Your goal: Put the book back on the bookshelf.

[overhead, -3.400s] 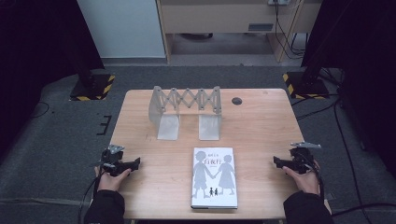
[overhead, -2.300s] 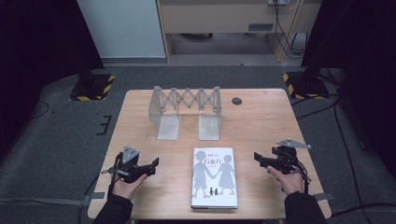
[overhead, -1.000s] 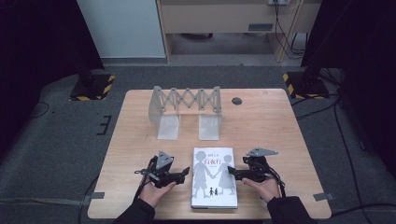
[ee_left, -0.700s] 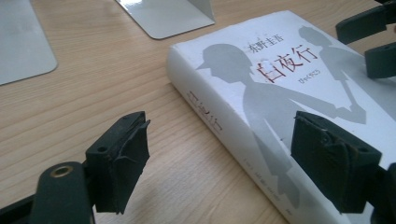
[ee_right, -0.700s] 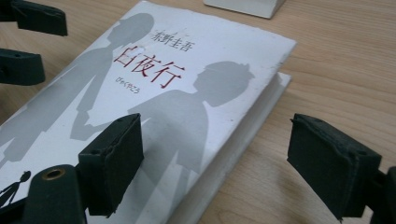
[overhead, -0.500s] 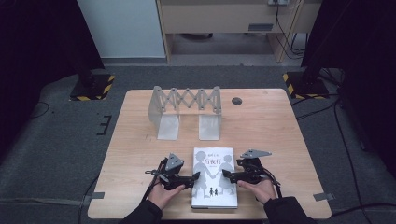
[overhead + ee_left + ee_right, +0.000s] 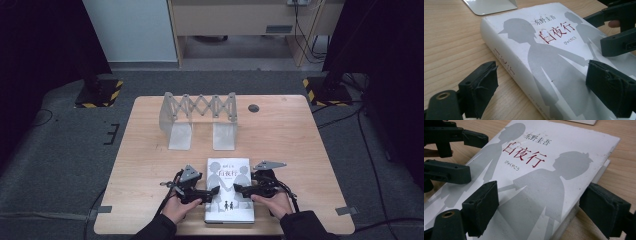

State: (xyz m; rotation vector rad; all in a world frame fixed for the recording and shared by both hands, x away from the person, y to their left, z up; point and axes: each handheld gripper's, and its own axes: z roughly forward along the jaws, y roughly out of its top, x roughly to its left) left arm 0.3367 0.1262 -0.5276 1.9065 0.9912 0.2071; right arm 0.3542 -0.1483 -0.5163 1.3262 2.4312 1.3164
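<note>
Both hands are in close on the book (image 7: 229, 192), a white hardback with grey silhouettes lying flat on the table (image 7: 300, 135), near the edge on the person's side and well in front of the folding metal rack (image 7: 199, 116). The left gripper (image 7: 214, 192) sits at the book's left edge, its jaws just having been opening and now spread wide, one pad over the cover, one out over the wood beside the spine (nothing pinched). The right gripper (image 7: 239, 190) mirrors it at the book's right edge, jaws also apart, straddling that edge without pressing. The two grippers' tips nearly meet over the cover.
</note>
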